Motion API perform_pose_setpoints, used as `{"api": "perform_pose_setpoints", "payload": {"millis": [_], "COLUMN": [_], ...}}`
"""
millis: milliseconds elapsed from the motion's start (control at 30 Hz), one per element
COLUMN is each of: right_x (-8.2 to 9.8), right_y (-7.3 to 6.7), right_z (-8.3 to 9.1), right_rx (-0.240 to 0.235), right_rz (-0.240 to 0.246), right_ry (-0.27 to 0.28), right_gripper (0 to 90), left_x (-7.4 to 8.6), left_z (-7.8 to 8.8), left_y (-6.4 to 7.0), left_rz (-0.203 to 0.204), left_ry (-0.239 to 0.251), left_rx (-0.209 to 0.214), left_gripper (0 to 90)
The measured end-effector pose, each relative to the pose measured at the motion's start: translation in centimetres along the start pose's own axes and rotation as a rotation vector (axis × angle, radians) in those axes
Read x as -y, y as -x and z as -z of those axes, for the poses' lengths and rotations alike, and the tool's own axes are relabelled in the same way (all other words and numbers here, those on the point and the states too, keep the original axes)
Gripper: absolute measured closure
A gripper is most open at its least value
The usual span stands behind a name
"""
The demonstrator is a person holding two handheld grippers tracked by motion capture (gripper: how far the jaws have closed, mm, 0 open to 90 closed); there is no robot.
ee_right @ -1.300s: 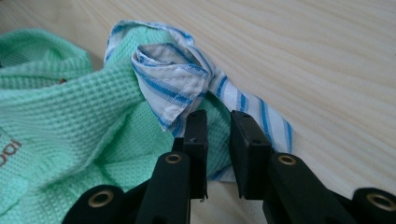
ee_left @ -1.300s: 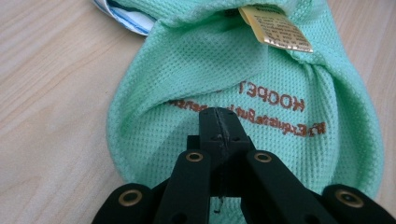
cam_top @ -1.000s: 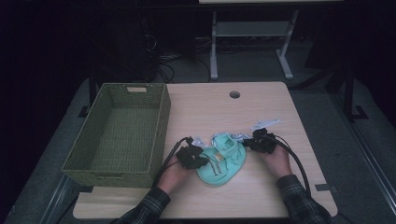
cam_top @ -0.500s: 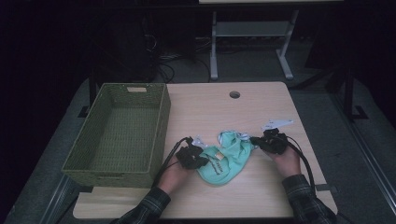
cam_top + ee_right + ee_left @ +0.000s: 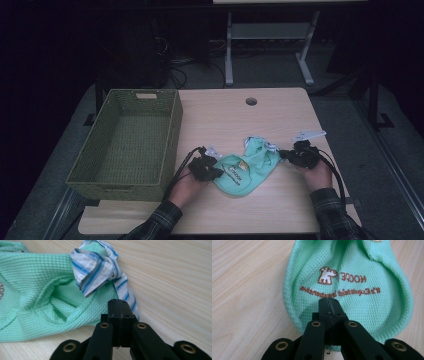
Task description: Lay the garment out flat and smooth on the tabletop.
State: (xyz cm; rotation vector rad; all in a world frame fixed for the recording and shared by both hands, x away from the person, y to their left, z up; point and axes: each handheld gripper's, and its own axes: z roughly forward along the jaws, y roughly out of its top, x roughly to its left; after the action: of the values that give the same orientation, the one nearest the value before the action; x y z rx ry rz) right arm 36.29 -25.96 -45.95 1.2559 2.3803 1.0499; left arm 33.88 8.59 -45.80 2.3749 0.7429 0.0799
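high view: left gripper [image 5: 212, 169] and right gripper [image 5: 289, 156] each pinch mint garment [image 5: 245, 169], stretched flat; basket [image 5: 170, 145] left, unfilled.

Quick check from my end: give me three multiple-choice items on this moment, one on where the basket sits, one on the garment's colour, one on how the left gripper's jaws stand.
1. Where is the basket on the table?
A. at the left side
B. at the right edge
C. on top of the garment

2. What colour is the main cloth of the garment?
A. red
B. mint green
C. black

3. How do the jaws of the left gripper stand?
A. wide open above the basket
B. open, clear of the cloth
C. closed, at the garment's edge

Answers:
1. A, the high view shows the woven basket along the table's left side, beside the left hand.
2. B, both gripper views show green knit, with a blue-striped trim near the right gripper.
3. C, the left gripper view shows the two jaws pressed together over the green hem.
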Motion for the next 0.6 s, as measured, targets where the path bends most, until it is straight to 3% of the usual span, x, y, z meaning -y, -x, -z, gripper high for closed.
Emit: {"api": "perform_pose_setpoints", "payload": {"millis": [67, 133, 200, 300, 400, 433, 600], "right_x": [0.0, -0.1, -0.1, 0.1, 0.5, 0.7, 1.3], "right_y": [-0.2, -0.7, -1.1, -1.7, -2.4, -2.9, -4.4], "right_z": [0.2, 0.6, 1.1, 1.7, 2.0, 2.1, 2.3], "right_rx": [-0.007, -0.016, -0.03, -0.049, -0.069, -0.073, -0.114], "right_rz": [0.003, 0.004, 0.008, 0.013, 0.02, 0.027, 0.074], "right_ry": [0.014, 0.024, 0.03, 0.043, 0.042, 0.033, 0.028], "right_gripper": [82.1, 78.7, 77.9, 78.0, 78.3, 79.7, 89.7], "left_x": [0.0, -0.1, -0.4, -1.0, -1.7, -2.0, -3.7], "left_z": [-0.1, -0.1, 0.2, 0.8, 1.0, 1.1, 1.4], "left_y": [0.1, 0.2, 0.3, 0.6, 0.5, 0.3, -0.5], "left_rz": [0.016, 0.005, 0.0, -0.02, -0.02, -0.036, -0.03], "left_ry": [0.021, 0.026, 0.044, 0.063, 0.08, 0.074, 0.095], "left_rx": [0.022, 0.035, 0.05, 0.04, 0.022, 0.013, -0.001], "left_gripper": [84.4, 81.9, 80.5, 79.5, 76.9, 76.6, 73.6]}}
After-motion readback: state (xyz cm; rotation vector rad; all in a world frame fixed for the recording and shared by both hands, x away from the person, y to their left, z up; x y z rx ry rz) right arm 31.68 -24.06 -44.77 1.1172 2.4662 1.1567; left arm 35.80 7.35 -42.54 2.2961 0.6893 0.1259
